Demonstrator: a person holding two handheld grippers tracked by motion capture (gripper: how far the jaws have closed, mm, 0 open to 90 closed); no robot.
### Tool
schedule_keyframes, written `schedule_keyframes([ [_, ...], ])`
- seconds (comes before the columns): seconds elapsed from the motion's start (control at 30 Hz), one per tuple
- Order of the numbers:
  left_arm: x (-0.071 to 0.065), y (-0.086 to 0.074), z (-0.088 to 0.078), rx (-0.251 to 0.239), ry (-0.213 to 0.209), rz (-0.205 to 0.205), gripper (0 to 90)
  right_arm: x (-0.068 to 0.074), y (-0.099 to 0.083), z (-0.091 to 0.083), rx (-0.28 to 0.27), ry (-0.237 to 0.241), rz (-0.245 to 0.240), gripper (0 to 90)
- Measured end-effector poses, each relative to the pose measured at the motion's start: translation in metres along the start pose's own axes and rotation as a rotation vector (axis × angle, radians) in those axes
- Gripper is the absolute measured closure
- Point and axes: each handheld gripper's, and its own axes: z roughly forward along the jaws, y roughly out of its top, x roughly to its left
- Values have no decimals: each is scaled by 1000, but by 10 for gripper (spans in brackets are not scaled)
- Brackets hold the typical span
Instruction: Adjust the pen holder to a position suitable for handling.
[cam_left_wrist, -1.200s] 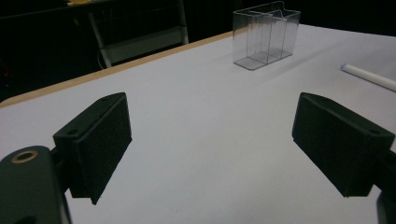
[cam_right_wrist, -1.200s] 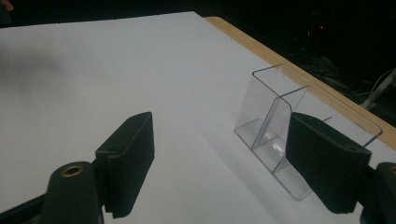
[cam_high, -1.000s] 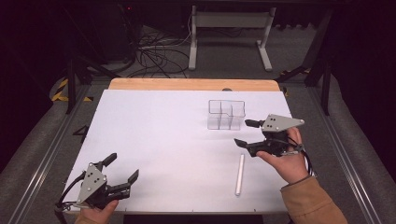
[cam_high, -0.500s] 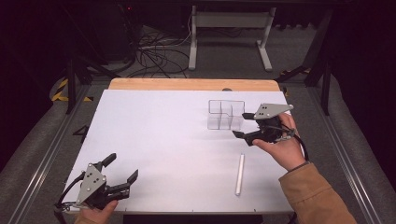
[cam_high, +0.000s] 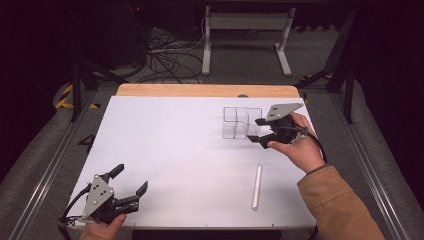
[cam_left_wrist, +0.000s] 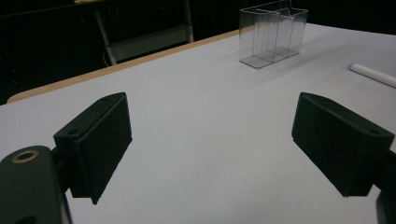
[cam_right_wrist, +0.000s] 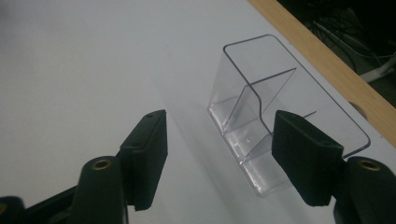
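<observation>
A clear plastic box with inner dividers (cam_high: 241, 123) stands upright on the white table at the right rear; it is also in the left gripper view (cam_left_wrist: 273, 32) and the right gripper view (cam_right_wrist: 261, 112). My right gripper (cam_high: 257, 132) hovers open just right of the box, its jaws close to the box's near end and holding nothing (cam_right_wrist: 222, 156). A white tube (cam_high: 256, 186) lies flat near the front right; its end is in the left gripper view (cam_left_wrist: 373, 74). My left gripper (cam_high: 130, 181) rests open at the front left corner, jaws wide apart (cam_left_wrist: 210, 154).
The white table top (cam_high: 170, 145) has a wooden strip (cam_high: 200, 90) along its far edge. Behind it on the dark floor are cables (cam_high: 165, 47) and a metal stand (cam_high: 245, 30). Rails run along both sides of the table.
The right gripper has moved forward and left, from above the tube area up to the right side of the clear box. The left gripper has stayed put.
</observation>
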Motion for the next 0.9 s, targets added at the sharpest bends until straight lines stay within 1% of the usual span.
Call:
schedule_keyframes([
  [0.03,0,0,0,-1,1,-1,128,-1,0,1,13,-6,-14,393],
  [0.1,1,0,0,0,0,0,128,-4,2,2,19,-8,-31,395],
  [0.17,1,0,0,0,0,1,128,-5,4,3,15,-4,-22,396],
  [0.3,1,0,0,0,-1,1,128,-9,6,5,20,1,-26,398],
  [0.37,1,0,1,0,-1,1,128,-12,8,7,34,-2,-40,408],
  [0.43,1,0,1,1,-2,0,128,-15,10,9,54,-2,-65,440],
  [0.5,1,0,1,1,-1,1,128,-17,13,12,84,-11,-107,477],
  [0.6,1,0,0,3,1,0,128,-20,18,17,112,-11,-157,496],
  [0.73,1,-1,-2,2,3,-6,128,-23,22,25,137,-9,-175,497],
  [0.8,1,-1,-2,2,4,-3,128,-26,23,30,145,0,-186,499],
  [0.87,2,-1,-3,2,6,-2,128,-27,24,33,139,8,-176,501],
  [0.9,2,-1,-3,2,6,-2,128,-29,24,38,147,9,-168,502],
])
